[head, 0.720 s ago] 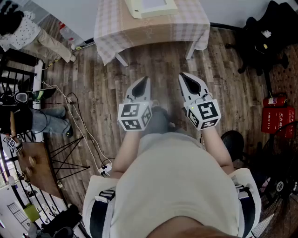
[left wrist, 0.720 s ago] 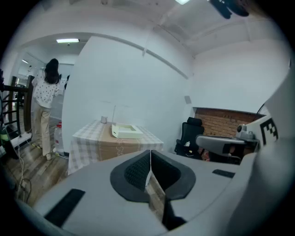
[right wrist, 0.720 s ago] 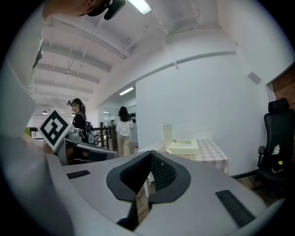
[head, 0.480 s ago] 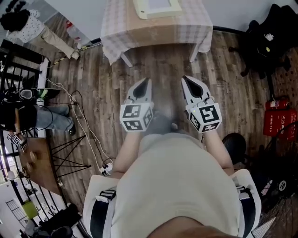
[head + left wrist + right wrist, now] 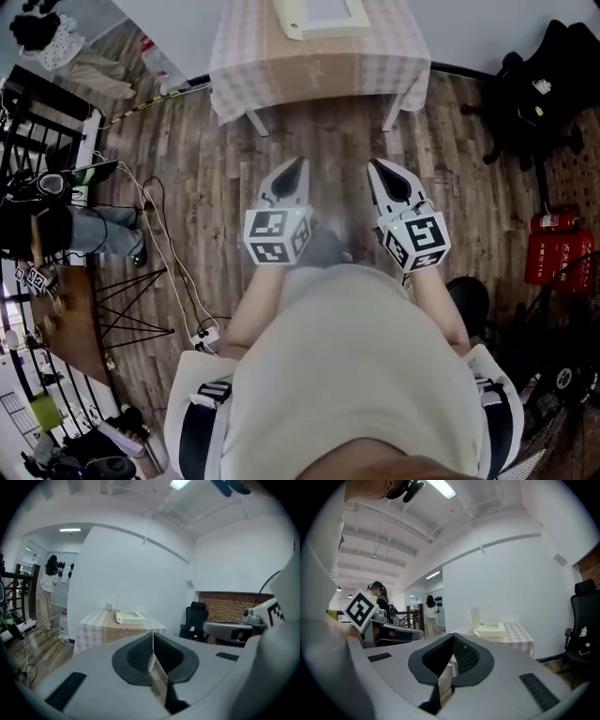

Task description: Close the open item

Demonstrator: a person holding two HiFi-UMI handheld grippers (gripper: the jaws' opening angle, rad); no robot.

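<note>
Right gripper (image 5: 453,638): jaws together, nothing between them. Ahead, just right of the tips: cream box (image 5: 491,630), lid (image 5: 475,617) upright at its left edge, on checked-cloth table (image 5: 521,638). Left of tips: left gripper (image 5: 415,633). Far right: black office chair (image 5: 583,641).

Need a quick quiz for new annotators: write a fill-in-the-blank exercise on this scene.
1. The cream box sits on a table draped in a ____ cloth.
2. The box's lid is ____, standing upright.
3. The left gripper and the right gripper both have jaws ____, with nothing between them.

Missing words: checkered; open; shut
</note>
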